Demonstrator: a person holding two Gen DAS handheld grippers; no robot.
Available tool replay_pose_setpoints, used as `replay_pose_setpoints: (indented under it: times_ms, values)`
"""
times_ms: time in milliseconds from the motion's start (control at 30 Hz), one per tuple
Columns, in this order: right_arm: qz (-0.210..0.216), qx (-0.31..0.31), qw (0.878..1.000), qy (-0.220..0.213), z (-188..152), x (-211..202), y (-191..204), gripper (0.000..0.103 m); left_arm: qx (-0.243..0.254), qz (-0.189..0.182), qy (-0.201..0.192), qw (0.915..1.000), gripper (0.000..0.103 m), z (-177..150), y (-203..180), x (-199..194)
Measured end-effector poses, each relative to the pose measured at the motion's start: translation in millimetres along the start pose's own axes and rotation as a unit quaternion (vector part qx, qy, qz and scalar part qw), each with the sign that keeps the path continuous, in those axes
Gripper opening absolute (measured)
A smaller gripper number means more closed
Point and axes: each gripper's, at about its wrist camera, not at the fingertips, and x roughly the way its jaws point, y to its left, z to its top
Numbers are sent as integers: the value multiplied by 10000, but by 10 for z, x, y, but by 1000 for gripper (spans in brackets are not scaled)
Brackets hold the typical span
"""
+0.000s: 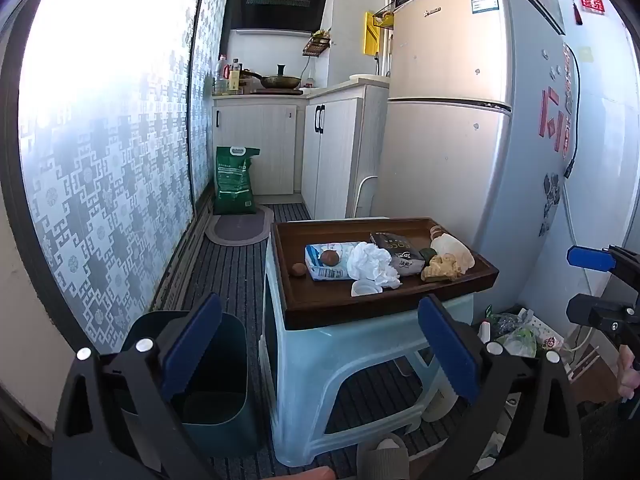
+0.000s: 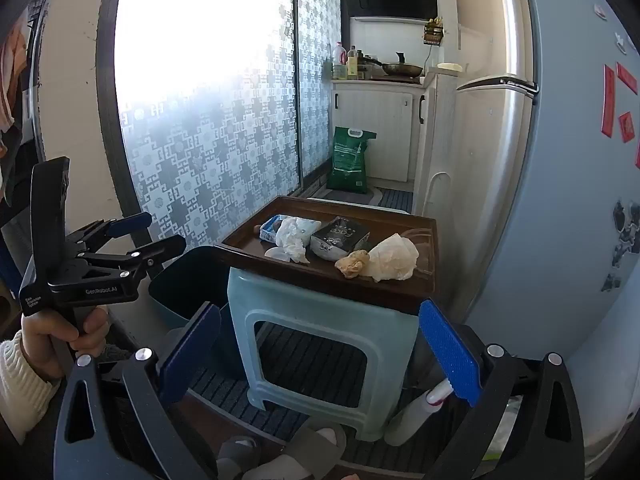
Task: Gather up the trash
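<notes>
The trash lies on a brown tray (image 1: 304,304) set on a pale stool (image 1: 320,356): a white tissue (image 1: 370,260), a dark packet (image 1: 396,252), a blue-white pouch (image 1: 320,266), a tan wad (image 2: 352,263), a white wrapper (image 2: 394,258), a small lid (image 1: 366,289) and 2 brown round bits, the nearer one (image 1: 298,269) on the tray, the other on the pouch. A dark bin (image 1: 208,376) stands on the floor just beside the stool, on its left.

Both the left gripper (image 1: 320,344) and the right gripper (image 2: 320,350) are held wide apart with nothing between the pads, short of the tray.

All of it is judged light. The tissue and wads should crush softly and can be pinched anywhere on a raised fold. The packet looks slicker and is best taken by an edge. The flat lid and round bits may slip or roll.

The tray's raised rim must be cleared on lifting. The fridge (image 1: 460,140) crowds the right side; open room lies left, over the bin.
</notes>
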Motion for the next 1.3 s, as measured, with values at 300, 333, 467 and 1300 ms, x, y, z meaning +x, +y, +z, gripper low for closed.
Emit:
replay_pose_setpoints:
  times_ms: [300,333,467,1300]
  values:
    - [-5,-3,10000,9,0,-2,5,100,39,20,16,10000,100,0,-4,4]
    - [-4,-1,10000,10,0,-2,4,100,36,18,18,10000,100,2,-4,6]
    - [-8,-2,10000,14,2,-3,2,100,31,14,18,10000,100,3,-3,3]
    - [3,-21,10000,10,3,4,0,100,36,18,12,10000,100,3,-5,3]
